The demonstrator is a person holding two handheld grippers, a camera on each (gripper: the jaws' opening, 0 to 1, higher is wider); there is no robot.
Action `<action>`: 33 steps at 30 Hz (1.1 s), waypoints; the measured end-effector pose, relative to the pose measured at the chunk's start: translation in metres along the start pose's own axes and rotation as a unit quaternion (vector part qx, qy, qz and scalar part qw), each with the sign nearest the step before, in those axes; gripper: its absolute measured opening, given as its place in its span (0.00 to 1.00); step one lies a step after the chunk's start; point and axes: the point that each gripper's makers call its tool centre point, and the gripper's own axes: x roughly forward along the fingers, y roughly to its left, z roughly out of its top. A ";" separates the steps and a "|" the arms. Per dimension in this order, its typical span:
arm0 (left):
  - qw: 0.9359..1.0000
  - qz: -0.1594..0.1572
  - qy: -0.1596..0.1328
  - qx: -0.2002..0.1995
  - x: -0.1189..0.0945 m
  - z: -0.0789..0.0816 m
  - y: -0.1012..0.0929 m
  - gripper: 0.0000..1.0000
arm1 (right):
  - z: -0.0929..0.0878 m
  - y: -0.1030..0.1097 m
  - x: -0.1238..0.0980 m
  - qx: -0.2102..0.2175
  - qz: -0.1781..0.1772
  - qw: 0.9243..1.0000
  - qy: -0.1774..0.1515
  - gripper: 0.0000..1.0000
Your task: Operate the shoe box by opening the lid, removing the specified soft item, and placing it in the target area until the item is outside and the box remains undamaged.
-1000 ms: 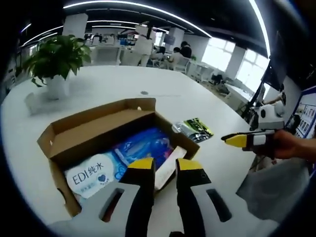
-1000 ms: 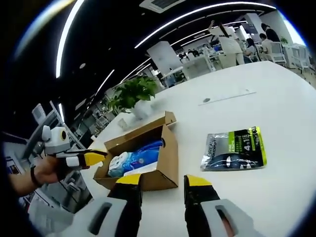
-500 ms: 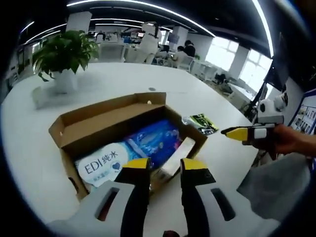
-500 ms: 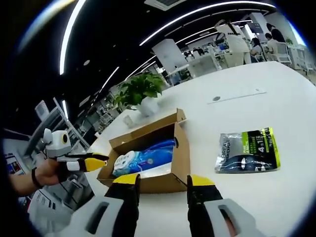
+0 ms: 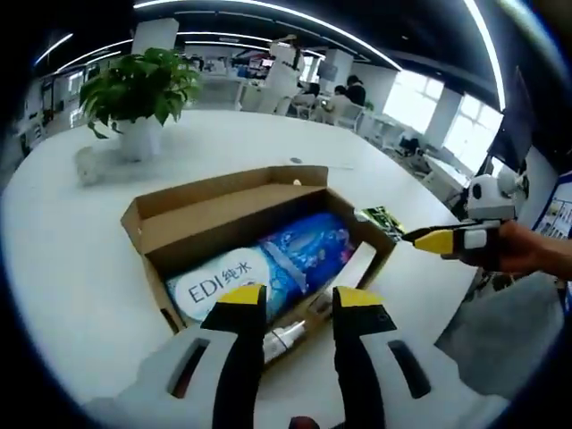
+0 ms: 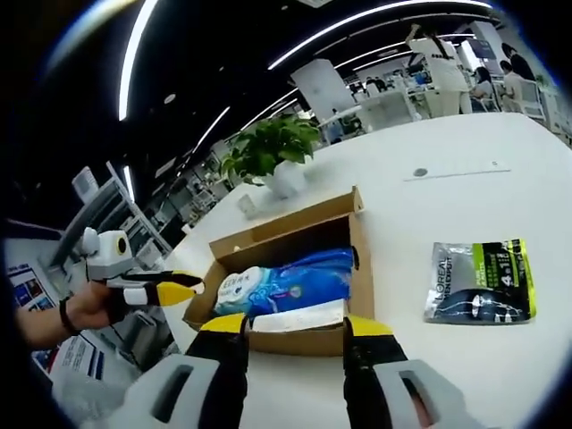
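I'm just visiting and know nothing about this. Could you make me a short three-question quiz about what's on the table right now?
1. True or false: the cardboard box has its lid open.
2. What lies on the table outside the box? A) a black and green pouch B) a red mug C) a pair of shoes
3. Fill in: the blue and white soft pack lies ____ the box.

Key:
1. True; the inside is showing.
2. A, the black and green pouch lies apart from the box.
3. Inside. Neither the left gripper nor the right gripper holds anything.
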 end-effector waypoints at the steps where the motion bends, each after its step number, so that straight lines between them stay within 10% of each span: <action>1: 1.000 0.001 0.001 0.001 -0.001 0.000 0.003 0.30 | 0.000 0.002 0.003 -0.002 0.002 1.000 0.002 0.40; 33: 0.990 0.007 0.079 0.117 0.001 -0.015 0.056 0.49 | 0.010 0.047 0.074 -0.092 0.056 0.992 0.072 0.48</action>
